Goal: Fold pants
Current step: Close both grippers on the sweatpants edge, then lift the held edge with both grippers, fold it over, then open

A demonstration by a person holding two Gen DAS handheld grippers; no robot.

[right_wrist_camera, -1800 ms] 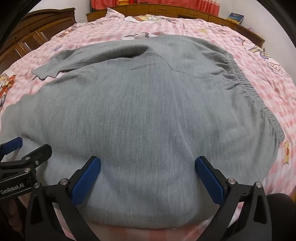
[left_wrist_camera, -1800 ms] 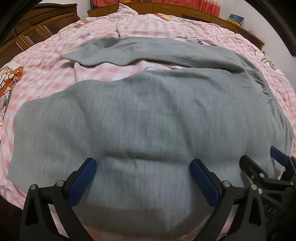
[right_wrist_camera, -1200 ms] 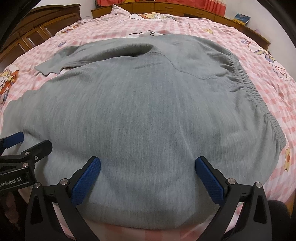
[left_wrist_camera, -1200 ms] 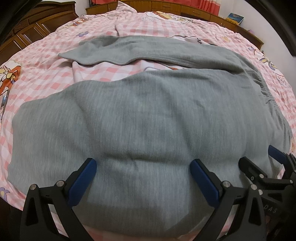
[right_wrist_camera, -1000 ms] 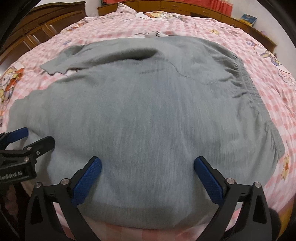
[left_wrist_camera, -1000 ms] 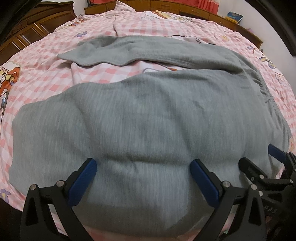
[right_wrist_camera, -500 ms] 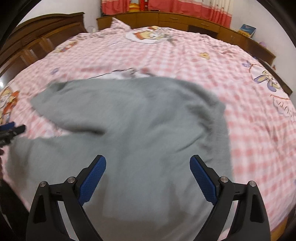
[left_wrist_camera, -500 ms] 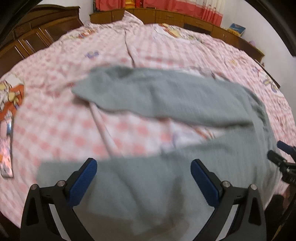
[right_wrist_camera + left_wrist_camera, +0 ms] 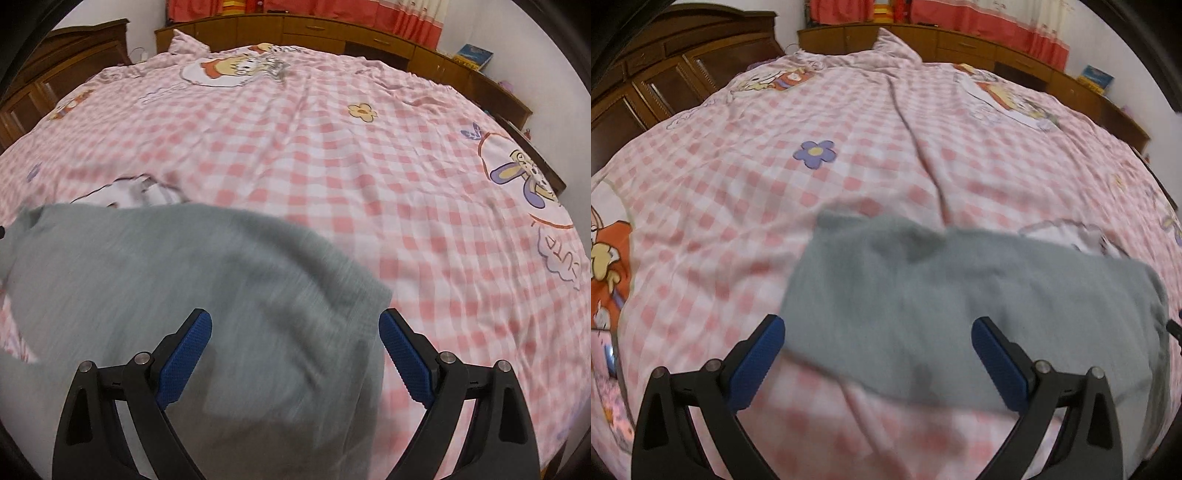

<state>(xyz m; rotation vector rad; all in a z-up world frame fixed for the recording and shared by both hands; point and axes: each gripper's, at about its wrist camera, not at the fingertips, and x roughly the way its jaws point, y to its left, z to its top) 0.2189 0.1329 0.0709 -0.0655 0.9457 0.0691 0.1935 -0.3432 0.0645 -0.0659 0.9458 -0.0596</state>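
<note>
- A dark brown wardrobe [image 9: 683,70] stands at the far left, by the edge of the bed; it is well away from the clothes
- The pink checked bedsheet [image 9: 871,155] covers the whole bed; it has a purple flower [image 9: 815,154] on it and cartoon drawings
- The left gripper [image 9: 878,354] hangs over the bed with its two blue pads spread wide apart; nothing sits between them
- The grey pants [image 9: 960,295] lie on the sheet near the front edge of the bed; they look blurry; in the left wrist view they reach from the middle across to the right side
- The right gripper [image 9: 295,354] is spread wide too and pinches nothing; the pants [image 9: 177,280] lie under it and off to its left; bare sheet [image 9: 424,206] is on its right
- A long wooden cabinet [image 9: 332,35] runs along the far wall behind the bed; red curtains [image 9: 406,14] hang above it; a blue book [image 9: 474,55] rests on its right end
</note>
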